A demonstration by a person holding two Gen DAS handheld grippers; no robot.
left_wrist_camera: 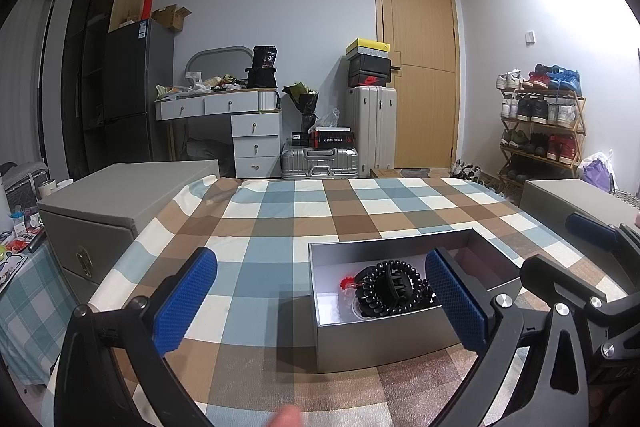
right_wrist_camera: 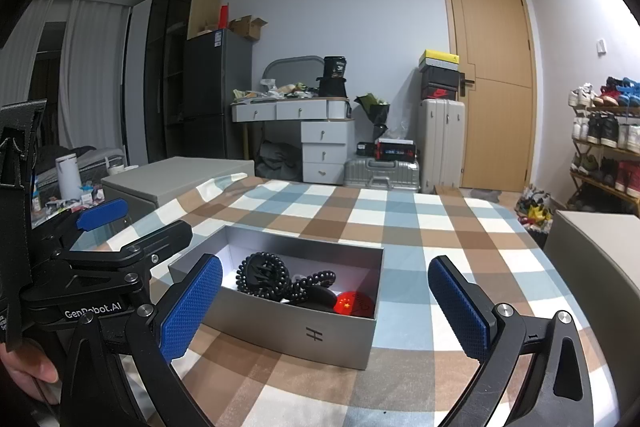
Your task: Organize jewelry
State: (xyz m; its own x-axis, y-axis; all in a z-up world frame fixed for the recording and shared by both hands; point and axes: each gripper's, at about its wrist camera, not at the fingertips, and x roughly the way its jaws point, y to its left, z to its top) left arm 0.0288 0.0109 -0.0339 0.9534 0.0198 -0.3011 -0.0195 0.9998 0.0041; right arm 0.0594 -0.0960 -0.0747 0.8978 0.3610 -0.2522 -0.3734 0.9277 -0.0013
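– What could go wrong here?

– The grey box (right_wrist_camera: 296, 323) on the checked worktop (right_wrist_camera: 400, 227) could be bumped and slid by the wide-apart fingers of the left gripper (left_wrist_camera: 320, 303) or right gripper (right_wrist_camera: 326, 311). Nothing is held by either.

– What is counted inside?

– One black hair claw (right_wrist_camera: 262, 273), one black beaded string (right_wrist_camera: 312, 283) and one red round thing (right_wrist_camera: 352, 303) are seen.

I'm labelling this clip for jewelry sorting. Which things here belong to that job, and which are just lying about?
Belongs to the job:
silver box, open on the checked tablecloth
black beaded strand
black hair claw
red round piece
left tool and right tool, both open

Just lying about:
grey storage boxes
suitcases
shoe rack
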